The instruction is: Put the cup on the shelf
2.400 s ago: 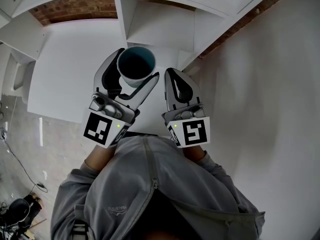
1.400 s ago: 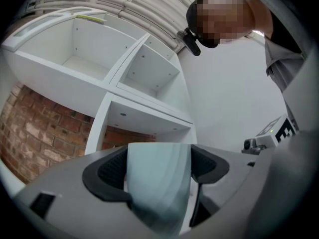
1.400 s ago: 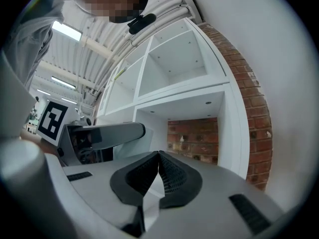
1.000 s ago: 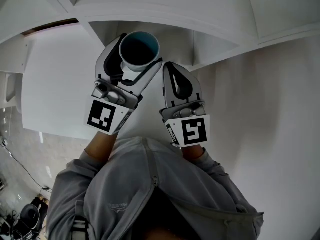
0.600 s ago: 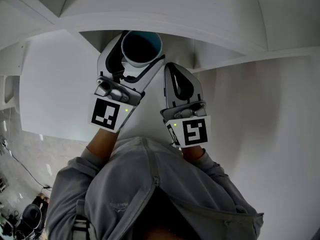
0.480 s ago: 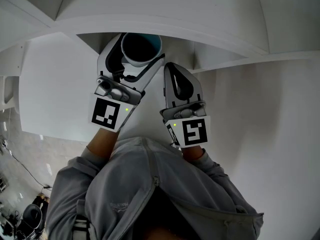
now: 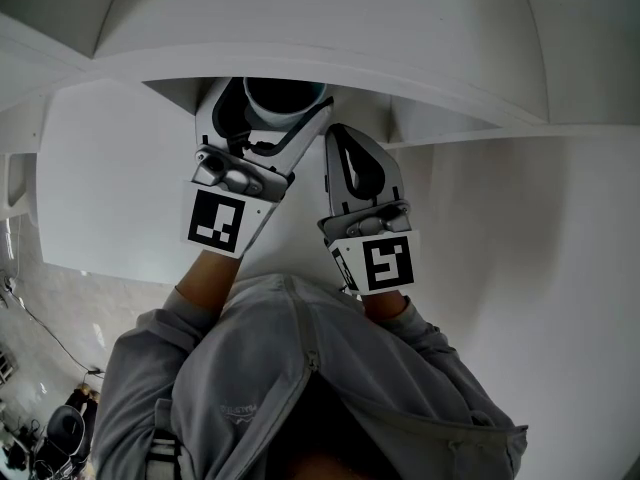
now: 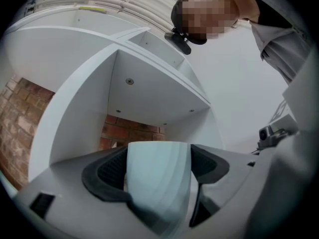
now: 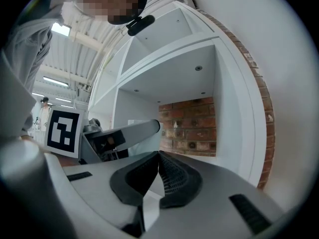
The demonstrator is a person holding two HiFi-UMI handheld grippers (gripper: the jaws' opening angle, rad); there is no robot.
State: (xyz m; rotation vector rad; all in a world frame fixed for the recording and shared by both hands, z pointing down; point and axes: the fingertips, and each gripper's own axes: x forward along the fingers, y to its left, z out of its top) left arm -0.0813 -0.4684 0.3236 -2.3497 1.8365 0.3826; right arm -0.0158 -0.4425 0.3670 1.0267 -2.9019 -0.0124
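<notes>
Cup: pale blue, straight-sided cup point(image 8: 158, 183) with a dark inside. It is held upright with its mouth upward, in the air at the front opening of a shelf compartment, and rests on no board yet.
Left gripper: grey two-jaw left gripper point(image 7: 275, 103), jaws spread wide with the dark ribbed pads point(image 8: 107, 171) pressed on opposite sides of the cup. The spread matches the cup's width, and a side grip leaves the base free to meet a board.
Right gripper: grey two-jaw right gripper point(image 9: 158, 158), jaws closed together with nothing between them. It sits just beside the left gripper and apart from the cup, and is judged idle, kept clear of the opening.
Shelf: white open-fronted shelf unit point(image 7: 420, 78) divided into compartments. The compartment ahead of the cup looks bare.
Brick wall: red brick wall point(image 9: 189, 123), seen through the compartment's open back, which sets the depth available.
Upper board: white board roofing the compartment point(image 8: 149, 93). In the head view its front edge overlaps the cup's far rim, so the cup is carried low enough to pass beneath.
Step in hand: judged as carrying the cup into the compartment, with placement not yet done.
Next move: judged to call for a level advance, a short descent until the base seats, then release.
Risk: the rim may catch the upper board, or the cup may tip if it is freed before the base lies flat.
</notes>
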